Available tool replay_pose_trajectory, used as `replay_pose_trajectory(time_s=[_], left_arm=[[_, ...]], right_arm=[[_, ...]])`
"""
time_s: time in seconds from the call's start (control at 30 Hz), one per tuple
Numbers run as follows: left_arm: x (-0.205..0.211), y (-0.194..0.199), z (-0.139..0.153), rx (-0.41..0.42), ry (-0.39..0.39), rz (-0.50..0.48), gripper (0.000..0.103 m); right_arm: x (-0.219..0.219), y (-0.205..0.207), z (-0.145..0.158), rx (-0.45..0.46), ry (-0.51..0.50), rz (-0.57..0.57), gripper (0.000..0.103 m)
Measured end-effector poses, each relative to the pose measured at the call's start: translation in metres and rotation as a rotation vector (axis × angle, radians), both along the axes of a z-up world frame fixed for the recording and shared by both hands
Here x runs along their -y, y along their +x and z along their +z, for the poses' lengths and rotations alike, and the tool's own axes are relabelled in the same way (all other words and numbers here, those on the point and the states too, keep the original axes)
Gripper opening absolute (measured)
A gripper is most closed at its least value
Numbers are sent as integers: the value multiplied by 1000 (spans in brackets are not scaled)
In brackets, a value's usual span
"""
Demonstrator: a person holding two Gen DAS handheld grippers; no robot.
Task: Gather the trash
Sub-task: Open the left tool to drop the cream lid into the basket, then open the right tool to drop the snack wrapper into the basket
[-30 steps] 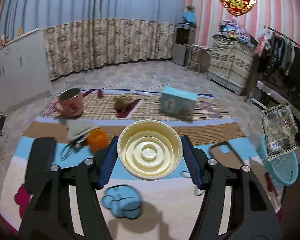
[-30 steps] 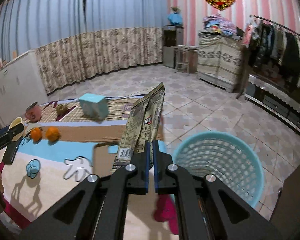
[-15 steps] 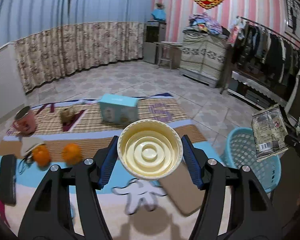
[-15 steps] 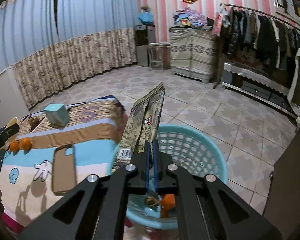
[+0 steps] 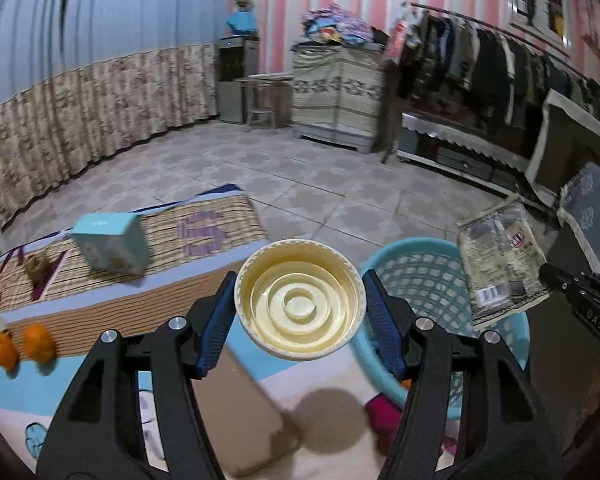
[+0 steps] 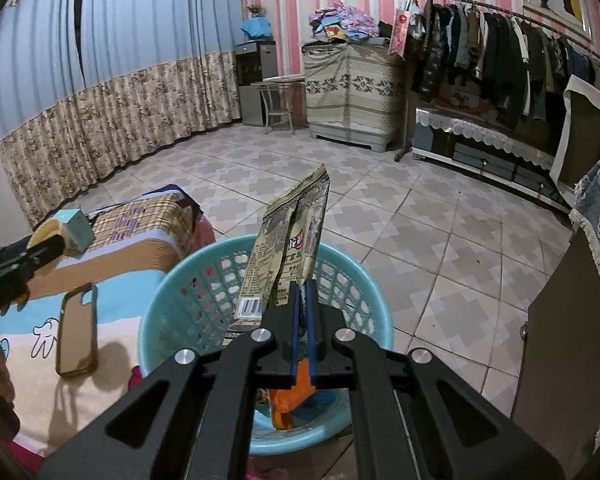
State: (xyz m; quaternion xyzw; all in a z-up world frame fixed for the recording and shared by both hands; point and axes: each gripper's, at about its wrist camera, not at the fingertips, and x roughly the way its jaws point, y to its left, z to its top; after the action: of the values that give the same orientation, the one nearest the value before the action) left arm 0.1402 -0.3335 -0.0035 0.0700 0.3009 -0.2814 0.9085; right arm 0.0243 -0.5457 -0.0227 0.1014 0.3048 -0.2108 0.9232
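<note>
The right gripper [image 6: 302, 292] is clamped on the bottom edge of an empty snack bag [image 6: 286, 252], which stands upright above the open mouth of the blue basket [image 6: 172, 300] on the floor; orange scraps [image 6: 290, 398] lie in the basket's bottom. The left gripper [image 5: 300, 304] grips a cream plastic lid [image 5: 300, 300] by its rim, held above the bed edge just beside the basket [image 5: 420, 276]. A phone case [image 6: 77, 330], two oranges [image 5: 22, 346] and a small blue box [image 5: 112, 246] lie on the bed.
</note>
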Motion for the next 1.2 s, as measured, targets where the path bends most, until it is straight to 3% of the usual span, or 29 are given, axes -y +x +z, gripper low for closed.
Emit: replay_pose_trajectory(time_s=[0.5, 0.57, 0.67, 0.97, 1.2], left_arm=[[82, 1, -28, -60, 22, -121, 62], [84, 2, -26, -62, 15, -119, 73], [82, 3, -23, -46, 11, -101, 83], [47, 12, -8, 7, 8, -19, 97], [8, 12, 1, 33, -7, 46, 97]], right_arm=[[14, -6, -13, -23, 13, -21, 4], [13, -4, -14, -24, 10, -17, 4], [11, -2, -14, -26, 9, -11, 4], [3, 7, -20, -52, 14, 8, 4], [-9, 19, -22, -59, 20, 26, 5]])
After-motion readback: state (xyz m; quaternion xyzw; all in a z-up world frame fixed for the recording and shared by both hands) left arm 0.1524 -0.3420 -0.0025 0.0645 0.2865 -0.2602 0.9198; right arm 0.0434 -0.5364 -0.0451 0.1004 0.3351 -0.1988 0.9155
